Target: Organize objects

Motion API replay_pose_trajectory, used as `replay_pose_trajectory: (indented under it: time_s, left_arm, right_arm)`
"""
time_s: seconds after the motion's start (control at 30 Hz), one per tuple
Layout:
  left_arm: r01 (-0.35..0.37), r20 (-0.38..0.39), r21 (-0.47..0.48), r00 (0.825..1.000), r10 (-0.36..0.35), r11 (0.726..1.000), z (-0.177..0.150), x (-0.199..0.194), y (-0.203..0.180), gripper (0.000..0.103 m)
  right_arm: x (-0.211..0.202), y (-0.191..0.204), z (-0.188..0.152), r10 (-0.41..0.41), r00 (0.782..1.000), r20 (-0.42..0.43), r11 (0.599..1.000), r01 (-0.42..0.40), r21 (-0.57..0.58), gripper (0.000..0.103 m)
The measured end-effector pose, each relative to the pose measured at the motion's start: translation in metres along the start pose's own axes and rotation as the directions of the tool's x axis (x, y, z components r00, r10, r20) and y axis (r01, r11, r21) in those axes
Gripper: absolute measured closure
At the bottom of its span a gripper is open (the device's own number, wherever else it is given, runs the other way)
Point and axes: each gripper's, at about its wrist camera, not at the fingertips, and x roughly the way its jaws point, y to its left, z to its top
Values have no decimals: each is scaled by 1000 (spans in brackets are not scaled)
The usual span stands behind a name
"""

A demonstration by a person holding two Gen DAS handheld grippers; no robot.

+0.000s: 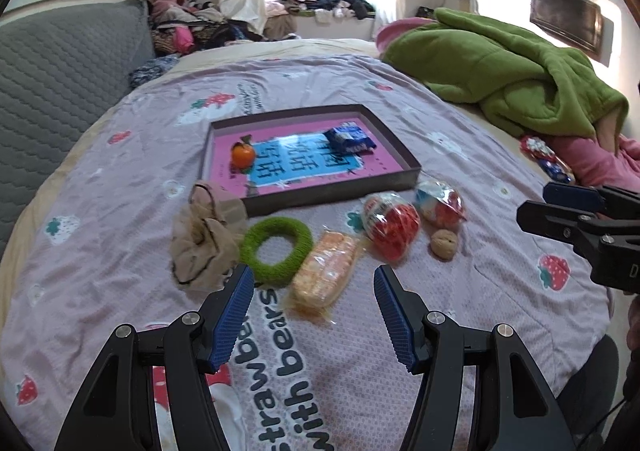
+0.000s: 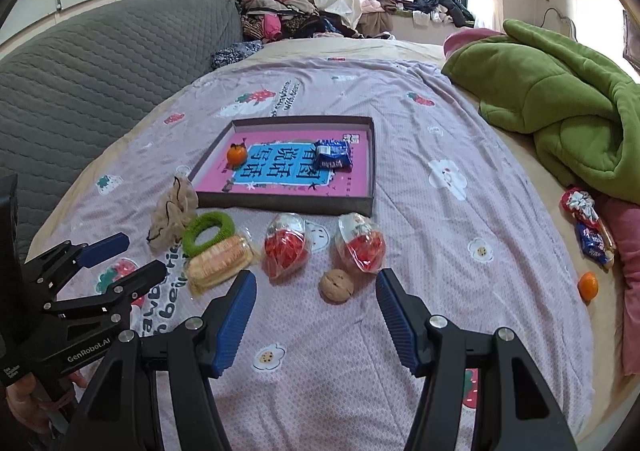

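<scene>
A shallow dark tray [image 1: 404, 177] [image 2: 370, 155] with a pink and blue lining lies on the bed. It holds a small orange [image 1: 243, 155] [image 2: 236, 154] and a blue snack packet [image 1: 350, 137] [image 2: 333, 155]. In front of it lie a beige scrunchie [image 1: 202, 247] [image 2: 172, 217], a green ring [image 1: 276, 249] [image 2: 208, 231], a cracker pack [image 1: 326, 271] [image 2: 220, 265], two red-and-white egg packs [image 1: 392, 229] [image 2: 286, 245] [image 1: 440, 203] [image 2: 362, 243] and a walnut [image 1: 444, 245] [image 2: 337, 286]. My left gripper [image 1: 316, 315] [image 2: 138, 257] hangs open just short of the cracker pack. My right gripper [image 2: 316, 319] [image 1: 560, 207] is open near the walnut.
A green blanket [image 1: 504, 71] [image 2: 568, 99] is heaped at the right. Beside it lie more wrapped snacks [image 2: 588, 227] [image 1: 546, 159] and a second orange [image 2: 588, 285]. A grey quilted headboard [image 1: 60, 91] [image 2: 100, 79] stands at the left. Clothes are piled under the window.
</scene>
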Motion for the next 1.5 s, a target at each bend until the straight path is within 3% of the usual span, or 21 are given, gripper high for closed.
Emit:
replay_pose_trajectory:
  time_s: [0.33, 0.6, 0.8, 0.97, 1.5]
  left_arm:
    - [97, -34, 19, 995, -96, 995, -8, 25, -3, 39]
    - [208, -73, 24, 976, -206, 978, -10, 47, 1, 39]
    - [240, -97, 43, 967, -235, 970, -8, 60, -2, 39]
    - [214, -108, 76, 973, -205, 974, -6, 68, -4, 39]
    - [217, -134, 57, 969, -208, 975, 7, 97, 9, 39]
  right_arm:
    - [28, -8, -16, 1, 999, -45, 1000, 0, 19, 41]
    - [51, -19, -30, 1, 997, -74, 998, 4, 64, 41]
    - [65, -19, -33, 2, 996, -92, 998, 4, 64, 41]
    - [72, -18, -34, 5, 996, -88, 998, 1, 64, 41]
    - [92, -24, -34, 14, 994, -108, 995, -4, 98, 41]
